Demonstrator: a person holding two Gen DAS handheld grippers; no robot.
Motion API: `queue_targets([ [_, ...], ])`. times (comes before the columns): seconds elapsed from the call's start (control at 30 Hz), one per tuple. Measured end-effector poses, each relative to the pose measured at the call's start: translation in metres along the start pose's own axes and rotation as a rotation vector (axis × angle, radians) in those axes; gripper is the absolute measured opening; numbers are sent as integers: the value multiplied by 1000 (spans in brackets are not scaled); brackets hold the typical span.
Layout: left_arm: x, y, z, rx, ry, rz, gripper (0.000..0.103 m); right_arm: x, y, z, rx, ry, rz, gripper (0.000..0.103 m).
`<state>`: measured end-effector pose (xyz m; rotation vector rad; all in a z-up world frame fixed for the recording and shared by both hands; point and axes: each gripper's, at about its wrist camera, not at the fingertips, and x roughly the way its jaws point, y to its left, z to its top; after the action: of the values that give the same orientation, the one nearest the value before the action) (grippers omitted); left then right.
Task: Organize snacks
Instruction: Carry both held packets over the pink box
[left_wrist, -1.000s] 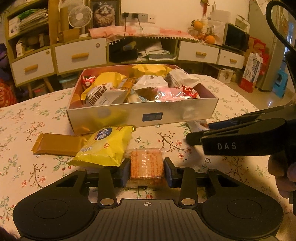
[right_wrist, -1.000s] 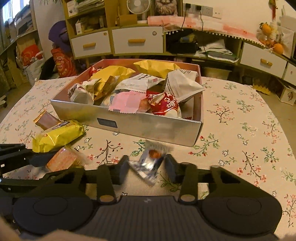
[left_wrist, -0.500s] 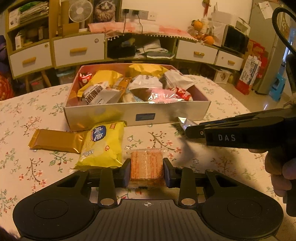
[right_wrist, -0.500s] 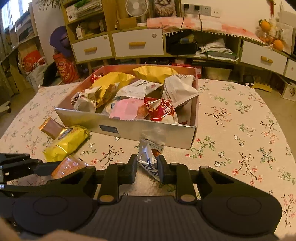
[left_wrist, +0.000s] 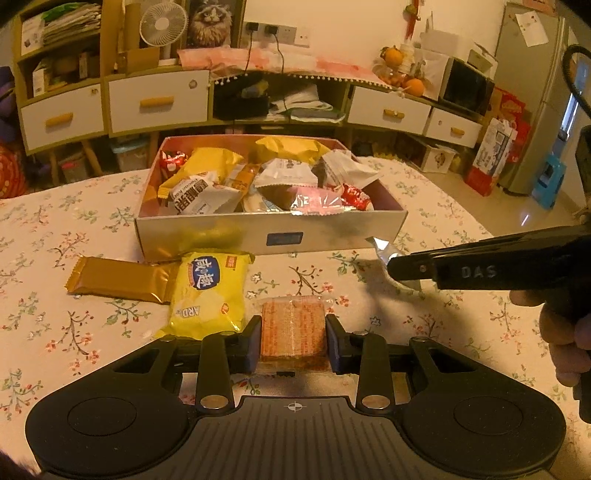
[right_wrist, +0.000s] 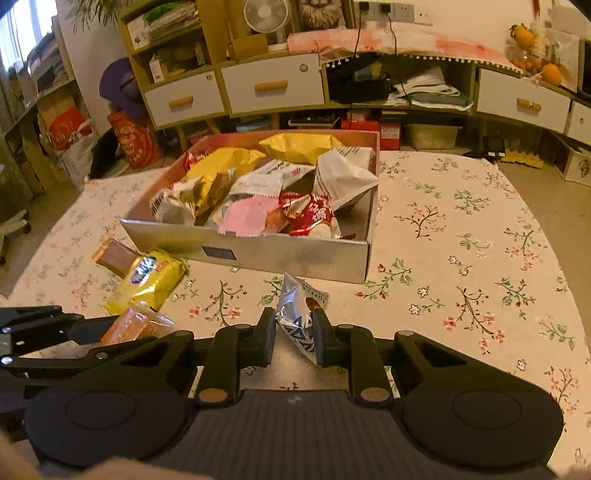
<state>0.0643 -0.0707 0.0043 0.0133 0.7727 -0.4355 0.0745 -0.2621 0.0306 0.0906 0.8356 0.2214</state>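
My left gripper (left_wrist: 293, 341) is shut on an orange cracker pack (left_wrist: 293, 326) above the floral table. My right gripper (right_wrist: 294, 332) is shut on a silver foil snack packet (right_wrist: 299, 310) and holds it above the table in front of the box; the packet also shows in the left wrist view (left_wrist: 384, 253). The silver-walled snack box (left_wrist: 332, 230) stands ahead, filled with several wrapped snacks. It also shows in the right wrist view (right_wrist: 303, 258). A yellow snack bag (left_wrist: 208, 291) and a gold bar (left_wrist: 118, 278) lie on the table left of my left gripper.
The table has a floral cloth (right_wrist: 461, 240). White-drawer cabinets (left_wrist: 159, 99) and shelves stand behind it. The yellow bag (right_wrist: 147, 278) and gold bar (right_wrist: 114, 256) lie in front of the box's left corner.
Both grippers have risen and drawn back from the box. The right gripper closed on the silver packet, which was loose between its fingers a second ago. The left kept its hold on the cracker pack.
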Motion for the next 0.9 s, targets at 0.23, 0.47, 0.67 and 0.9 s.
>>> queue_targets([
  [0.23, -13, 0, 10, -14, -31, -11, 32, -17, -2, 8, 56, -44, 49, 19],
  [0.47, -16, 3, 29, -23, -66, 1, 32, -22, -10, 25, 113, -98, 52, 19],
  [0.67, -2, 6, 55, -25, -84, 28, 32, -7, -24, 42, 192, -118, 24, 19],
  [0.9, 27, 11, 85, -48, -74, 43, 32, 10, -36, 51, 261, -122, 29, 19],
])
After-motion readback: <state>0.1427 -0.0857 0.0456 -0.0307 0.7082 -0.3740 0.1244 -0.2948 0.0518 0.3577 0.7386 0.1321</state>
